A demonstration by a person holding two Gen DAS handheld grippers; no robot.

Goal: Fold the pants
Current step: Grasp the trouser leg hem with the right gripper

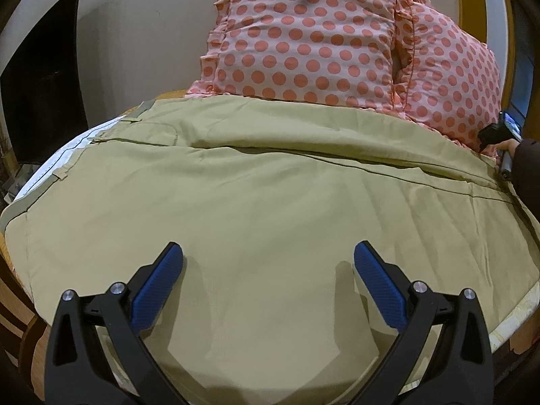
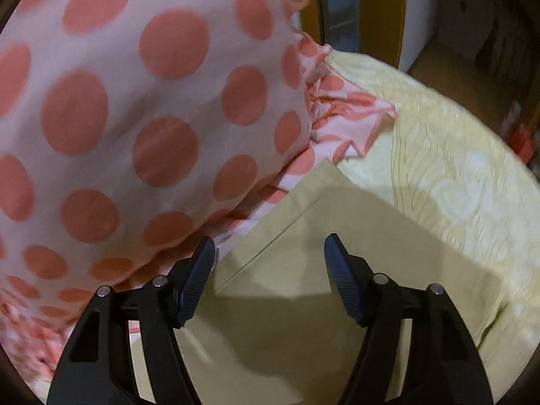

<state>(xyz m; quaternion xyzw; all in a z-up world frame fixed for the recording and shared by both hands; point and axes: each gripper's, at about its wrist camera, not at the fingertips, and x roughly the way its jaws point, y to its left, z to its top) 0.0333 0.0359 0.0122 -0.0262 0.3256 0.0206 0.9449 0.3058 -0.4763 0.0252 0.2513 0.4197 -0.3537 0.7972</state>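
Khaki pants [image 1: 256, 195] lie spread flat across the bed, waistband at the left, legs running right. My left gripper [image 1: 268, 253] is open and empty just above the near part of the pants. My right gripper [image 2: 270, 246] is open and empty over the hem end of a pant leg [image 2: 330, 236], close to the pillow. The right gripper also shows in the left wrist view [image 1: 499, 135] at the far right edge, held by a hand.
A pink pillow with coral dots [image 1: 324, 37] lies behind the pants and fills the left of the right wrist view [image 2: 135, 118]. A pale yellow bedspread [image 2: 455, 168] covers the bed. A dark screen [image 1: 44, 77] stands at the left wall.
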